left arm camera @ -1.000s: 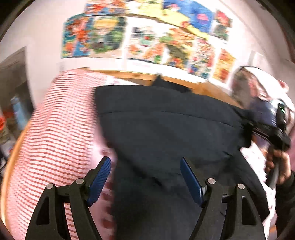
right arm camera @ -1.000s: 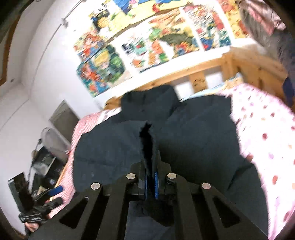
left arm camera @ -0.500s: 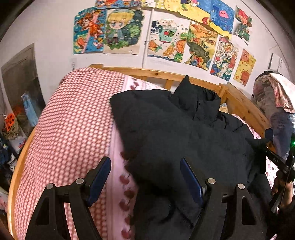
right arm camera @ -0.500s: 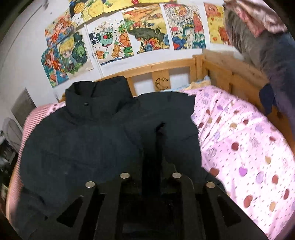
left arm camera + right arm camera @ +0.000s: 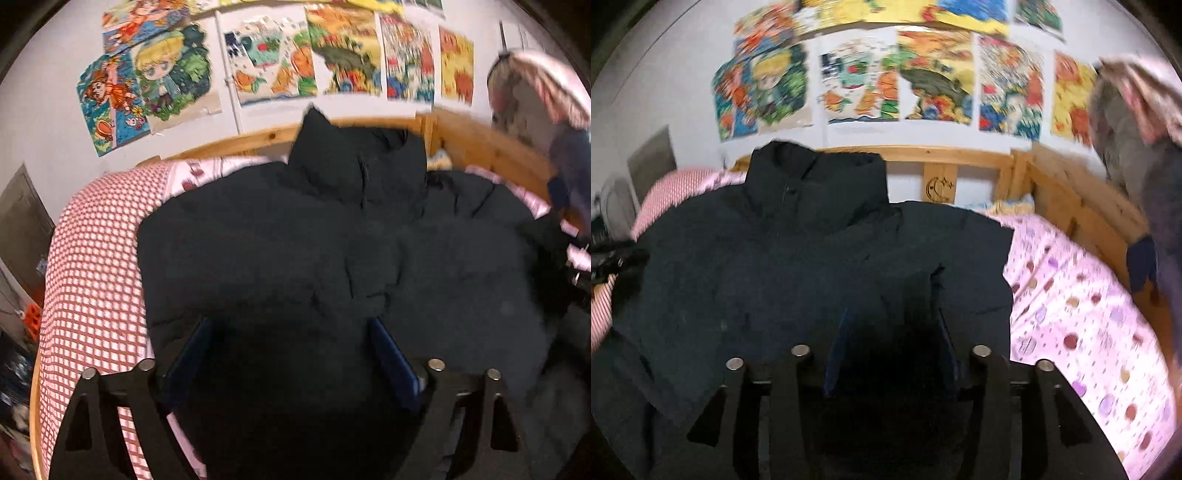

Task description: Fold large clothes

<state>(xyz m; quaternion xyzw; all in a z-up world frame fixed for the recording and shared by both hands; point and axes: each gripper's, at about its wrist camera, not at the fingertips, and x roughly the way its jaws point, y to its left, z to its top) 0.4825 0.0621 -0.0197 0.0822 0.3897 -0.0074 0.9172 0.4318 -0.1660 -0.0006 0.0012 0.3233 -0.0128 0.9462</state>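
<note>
A large black padded jacket (image 5: 314, 240) lies spread on the bed, collar toward the wooden headboard; it also shows in the right wrist view (image 5: 798, 266). My left gripper (image 5: 290, 328) is open and empty, low over the jacket's lower left part. My right gripper (image 5: 892, 317) is open and empty over the jacket's lower right part, with a fold of sleeve just ahead of it. The frames are blurred.
The bed has a pink dotted sheet (image 5: 1089, 325) on the right and a red-checked cover (image 5: 92, 266) on the left. A wooden bed frame (image 5: 960, 158) runs behind and along the right. Clothes (image 5: 1137, 140) hang at the right. Posters (image 5: 295, 62) cover the wall.
My right gripper has let go of the jacket fabric and opened. Both grippers have swung round toward the headboard. The jacket now lies flatter on the bed.
</note>
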